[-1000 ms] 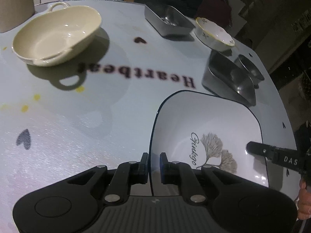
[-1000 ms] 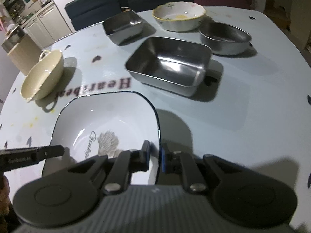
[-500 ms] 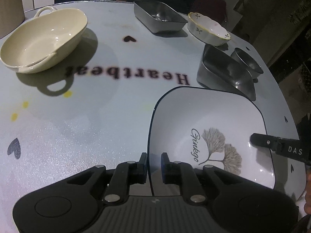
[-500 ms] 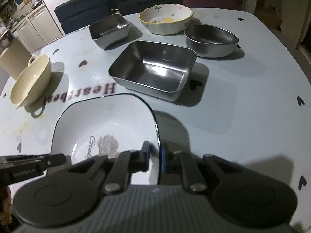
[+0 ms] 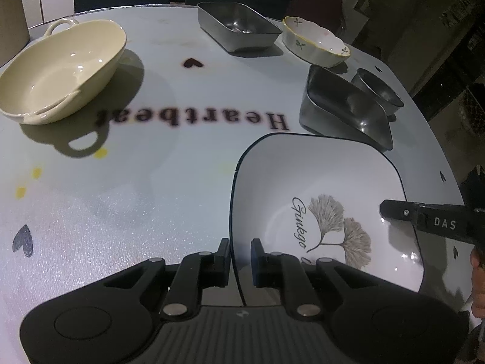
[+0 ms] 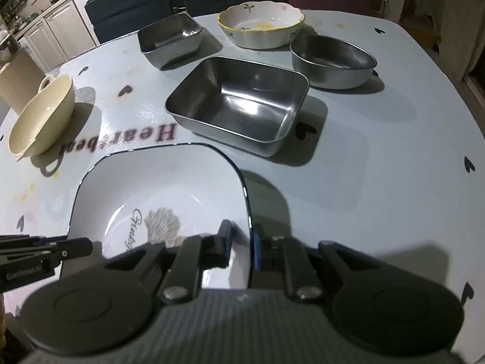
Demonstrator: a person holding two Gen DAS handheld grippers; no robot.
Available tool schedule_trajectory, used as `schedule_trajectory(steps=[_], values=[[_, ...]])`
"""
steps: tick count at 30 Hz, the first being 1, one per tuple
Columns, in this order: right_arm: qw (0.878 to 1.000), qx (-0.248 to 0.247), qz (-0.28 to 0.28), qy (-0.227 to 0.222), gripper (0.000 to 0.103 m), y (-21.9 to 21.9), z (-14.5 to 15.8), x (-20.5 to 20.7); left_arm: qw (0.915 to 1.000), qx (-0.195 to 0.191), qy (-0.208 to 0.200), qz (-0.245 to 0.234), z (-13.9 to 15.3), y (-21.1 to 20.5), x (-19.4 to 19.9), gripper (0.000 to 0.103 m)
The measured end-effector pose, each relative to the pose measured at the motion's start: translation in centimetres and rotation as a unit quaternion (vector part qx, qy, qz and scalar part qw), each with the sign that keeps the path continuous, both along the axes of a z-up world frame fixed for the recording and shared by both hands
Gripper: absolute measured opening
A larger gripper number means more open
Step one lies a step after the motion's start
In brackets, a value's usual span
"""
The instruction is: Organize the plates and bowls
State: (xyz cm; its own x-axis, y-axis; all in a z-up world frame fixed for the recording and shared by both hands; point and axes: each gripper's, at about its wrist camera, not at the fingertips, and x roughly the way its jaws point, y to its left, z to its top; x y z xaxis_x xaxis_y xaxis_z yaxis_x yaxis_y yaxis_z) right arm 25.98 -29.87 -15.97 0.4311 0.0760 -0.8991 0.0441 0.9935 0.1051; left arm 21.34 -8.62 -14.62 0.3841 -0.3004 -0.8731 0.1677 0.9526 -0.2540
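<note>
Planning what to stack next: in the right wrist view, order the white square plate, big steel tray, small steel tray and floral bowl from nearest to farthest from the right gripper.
1. White square plate: its rim sits between the right gripper fingers.
2. Big steel tray: just beyond, centre.
3. Small steel tray and floral bowl: far edge, left and right; too close to call.

The pale worktop (image 6: pixel 379 157), printed with small hearts and the word "Heartbeat", carries six dishes. Ahead of the right jaws sits a large steel tray (image 6: pixel 239 103); beyond it a small steel tray (image 6: pixel 169 39), a floral bowl (image 6: pixel 260 28) and an oval steel bowl (image 6: pixel 332 60). A cream handled bowl (image 5: pixel 60 69) lies well ahead-left of the left jaws, and the square white plate (image 5: pixel 321 188) just by them.
</note>
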Motion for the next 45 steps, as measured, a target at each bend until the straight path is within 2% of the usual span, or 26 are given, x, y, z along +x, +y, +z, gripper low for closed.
schedule_trajectory(steps=[13, 23, 26, 27, 30, 31, 32, 34, 36, 37, 38, 39, 41, 45], values=[[1.000, -0.011, 0.008, 0.012, 0.022, 0.1, -1.0, 0.6, 0.9999, 0.000, -0.005, -0.014, 0.4, -0.2, -0.2, 0.014], [1.000, 0.000, 0.001, 0.011, 0.021, -0.1, -1.0, 0.4, 0.9999, 0.000, -0.001, -0.015, 0.4, -0.1, -0.1, 0.014], [1.000, 0.018, -0.010, 0.011, 0.023, -0.7, -0.8, 0.1, 0.9999, 0.000, 0.002, -0.013, 0.3, 0.0, -0.1, 0.016], [1.000, 0.022, -0.010, 0.010, 0.023, -0.8, -0.8, 0.0, 0.9999, -0.002, 0.006, -0.014, 0.3, 0.0, -0.1, 0.019], [1.000, 0.026, -0.008, 0.009, 0.029, -1.1, -0.4, -0.4, 0.9998, -0.005, 0.014, -0.015, 0.1, 0.1, -0.2, 0.039], [1.000, 0.026, -0.008, 0.009, 0.038, -1.1, -0.3, -0.6, 0.9998, -0.004, 0.015, -0.016, 0.1, 0.1, -0.3, 0.047], [1.000, 0.025, -0.006, 0.009, 0.048, -1.1, -0.2, -0.7, 0.9997, -0.003, 0.015, -0.017, 0.2, 0.1, -0.3, 0.052], [1.000, 0.023, -0.004, 0.009, 0.055, -1.2, 0.0, -1.0, 0.9998, -0.001, 0.013, -0.016, 0.4, 0.2, -0.4, 0.070], [1.000, 0.016, -0.008, 0.010, 0.059, -1.2, 0.3, -1.3, 0.9999, -0.001, 0.004, -0.011, 0.9, 0.5, -0.4, 0.083], [1.000, 0.010, -0.008, 0.008, 0.066, -1.2, 0.5, -1.4, 1.0000, -0.002, -0.002, -0.008, 1.3, 0.7, -0.3, 0.089], [1.000, 0.004, -0.007, 0.005, 0.076, -1.2, 0.7, -1.6, 0.9999, -0.006, -0.008, -0.006, 1.7, 1.0, -0.3, 0.091], [1.000, 0.000, -0.006, 0.002, 0.081, -1.2, 1.0, -1.8, 0.9999, -0.009, -0.012, -0.005, 2.0, 1.2, -0.2, 0.097], [1.000, 0.000, -0.007, -0.006, 0.095, -1.1, 1.5, -2.1, 0.9997, -0.009, -0.022, 0.001, 2.8, 1.7, -0.2, 0.100], [0.999, -0.007, -0.011, -0.042, 0.103, -0.7, 2.9, -2.6, 0.9988, -0.009, -0.044, 0.017, 4.4, 2.9, 0.1, 0.103]])
